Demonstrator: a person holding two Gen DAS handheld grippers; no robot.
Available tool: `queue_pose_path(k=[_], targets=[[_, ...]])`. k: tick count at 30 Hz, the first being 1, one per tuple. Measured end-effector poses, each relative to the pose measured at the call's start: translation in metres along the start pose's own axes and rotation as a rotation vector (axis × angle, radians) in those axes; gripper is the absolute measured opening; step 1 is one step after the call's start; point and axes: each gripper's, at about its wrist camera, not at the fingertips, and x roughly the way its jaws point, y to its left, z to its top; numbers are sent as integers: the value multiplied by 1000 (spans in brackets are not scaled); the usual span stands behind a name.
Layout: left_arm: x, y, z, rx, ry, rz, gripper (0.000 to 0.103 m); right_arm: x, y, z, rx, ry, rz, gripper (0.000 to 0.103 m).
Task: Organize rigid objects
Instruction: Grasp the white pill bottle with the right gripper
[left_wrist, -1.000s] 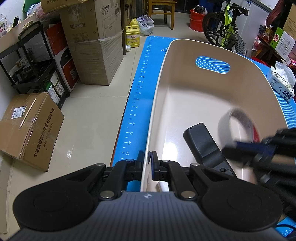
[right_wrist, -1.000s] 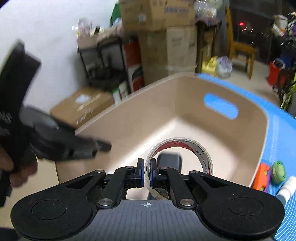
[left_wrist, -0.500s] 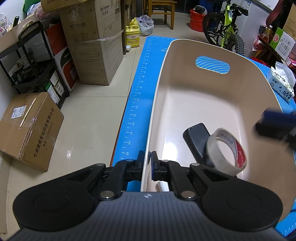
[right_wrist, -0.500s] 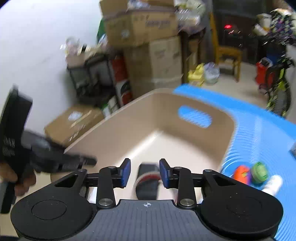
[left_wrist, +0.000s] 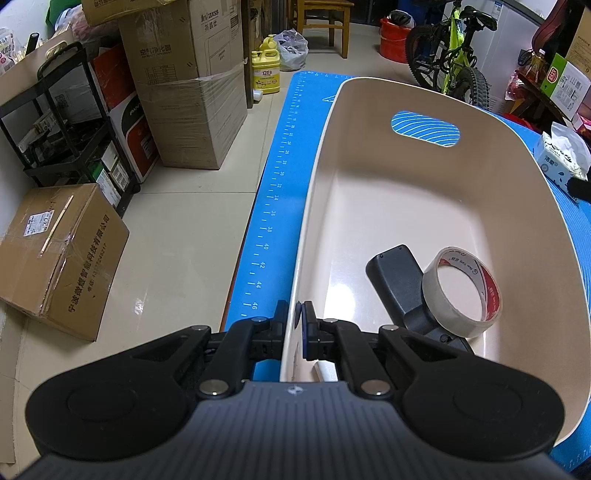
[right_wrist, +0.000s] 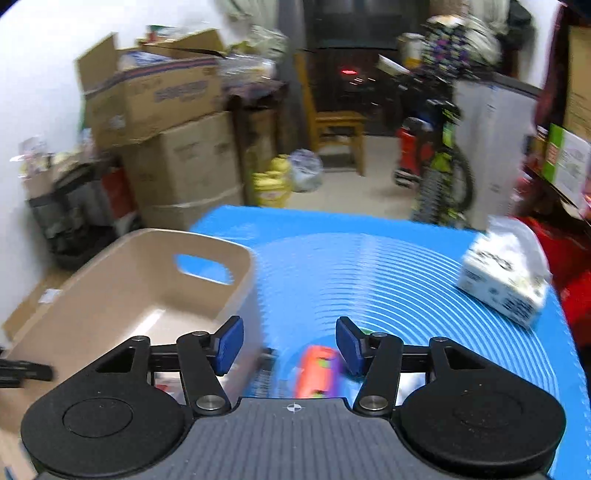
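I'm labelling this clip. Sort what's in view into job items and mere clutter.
Job items: beige bin; tape roll and black remote inside it; orange toy on the blue mat; left hand-held gripper clamped on the bin's rim; right hand-held gripper, open.

Clutter: cardboard boxes, bicycle, tissue pack, wooden chair.

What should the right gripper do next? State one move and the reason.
Probably lower the right gripper onto the orange toy on the mat. Its jaws have just been opening, nothing between them, and the tape already lies in the bin.
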Motion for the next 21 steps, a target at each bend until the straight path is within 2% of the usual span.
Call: queue_pose_path(k=[4,10,21], targets=[[1,-1,0,1,2,3,9,26,-23,-13,37,44,-71,69],[0,-1,1,2,4,5,9,57,-51,-36,73,116,-154,70],[0,-1,1,2,4,5,9,89,-70,-51,132,149,-190,70]])
